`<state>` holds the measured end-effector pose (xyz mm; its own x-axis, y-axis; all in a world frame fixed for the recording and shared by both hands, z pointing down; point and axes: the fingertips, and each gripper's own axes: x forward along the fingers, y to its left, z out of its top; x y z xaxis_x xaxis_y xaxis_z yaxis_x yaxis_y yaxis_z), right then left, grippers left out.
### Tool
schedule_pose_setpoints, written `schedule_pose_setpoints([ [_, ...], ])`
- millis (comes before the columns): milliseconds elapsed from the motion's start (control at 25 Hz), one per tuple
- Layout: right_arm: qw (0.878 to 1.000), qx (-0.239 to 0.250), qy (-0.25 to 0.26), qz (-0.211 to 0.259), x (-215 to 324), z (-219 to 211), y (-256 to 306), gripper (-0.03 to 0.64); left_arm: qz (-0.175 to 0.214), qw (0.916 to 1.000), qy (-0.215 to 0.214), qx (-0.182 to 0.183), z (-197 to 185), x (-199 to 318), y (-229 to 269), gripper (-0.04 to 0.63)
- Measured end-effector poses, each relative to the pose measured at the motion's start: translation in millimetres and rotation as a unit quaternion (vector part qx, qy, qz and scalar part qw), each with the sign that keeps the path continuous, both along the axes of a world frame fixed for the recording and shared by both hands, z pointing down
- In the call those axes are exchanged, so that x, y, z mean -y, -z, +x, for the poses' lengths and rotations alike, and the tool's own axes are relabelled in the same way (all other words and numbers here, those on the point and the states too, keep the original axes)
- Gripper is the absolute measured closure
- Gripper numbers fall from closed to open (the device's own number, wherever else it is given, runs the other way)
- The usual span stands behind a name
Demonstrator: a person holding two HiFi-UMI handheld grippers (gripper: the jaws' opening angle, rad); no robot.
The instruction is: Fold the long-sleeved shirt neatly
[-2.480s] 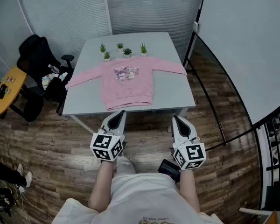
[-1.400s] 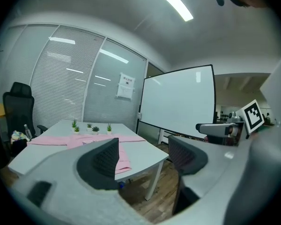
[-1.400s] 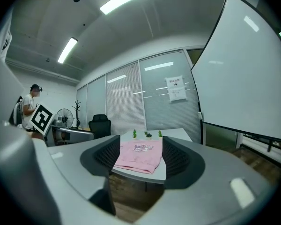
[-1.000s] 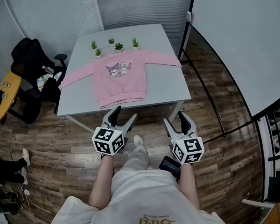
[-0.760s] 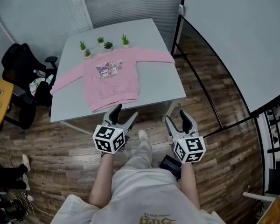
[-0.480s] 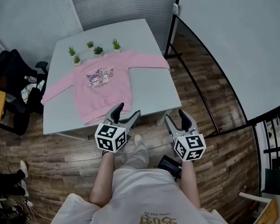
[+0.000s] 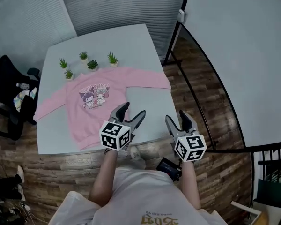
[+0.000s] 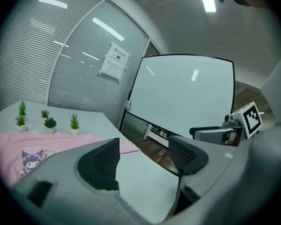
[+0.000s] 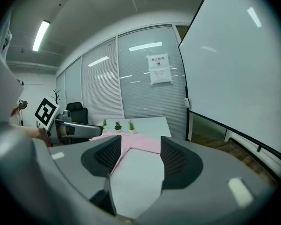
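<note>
A pink long-sleeved shirt [image 7: 99,108] with a cartoon print lies flat on the grey table [image 7: 145,100], sleeves spread left and right. In the head view my left gripper [image 7: 133,110] is open over the table's near edge, just right of the shirt's hem, nothing between its jaws. Open and empty too, my right gripper [image 7: 176,117] hangs past the table's near right corner. The left gripper view shows the shirt [image 8: 18,149] at left and the right gripper [image 8: 210,134] beside it. The right gripper view shows the shirt's sleeve [image 9: 136,144] ahead.
Several small potted plants [image 7: 86,62] stand behind the shirt. A large whiteboard [image 7: 239,55] on a stand fills the right side. A dark office chair [image 7: 9,97] with things on it sits left of the table. Wooden floor [image 7: 42,172] lies below.
The table and shirt have come nearer. Both grippers moved forward from over the floor; the left one now reaches over the table's near edge. Both jaw pairs stay apart.
</note>
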<state>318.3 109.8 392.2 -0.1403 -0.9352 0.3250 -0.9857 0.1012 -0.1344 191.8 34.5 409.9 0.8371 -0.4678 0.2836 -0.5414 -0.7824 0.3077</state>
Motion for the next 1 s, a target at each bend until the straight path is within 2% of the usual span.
schedule_pose_setpoints([
  [200, 1.000, 0.003, 0.006, -0.012, 46, 7, -13, 0.353, -0.006, 0.9998, -0.010, 0.016, 13, 40, -13, 0.263],
  [360, 0.999, 0.005, 0.011, -0.033, 62, 7, -32, 0.353, -0.005, 0.9991, -0.024, 0.035, 17, 53, -26, 0.265],
  [1000, 0.998, -0.001, -0.045, -0.051, 59, 66, -45, 0.354, -0.029, 0.9984, -0.035, 0.033, 34, 69, -45, 0.278],
])
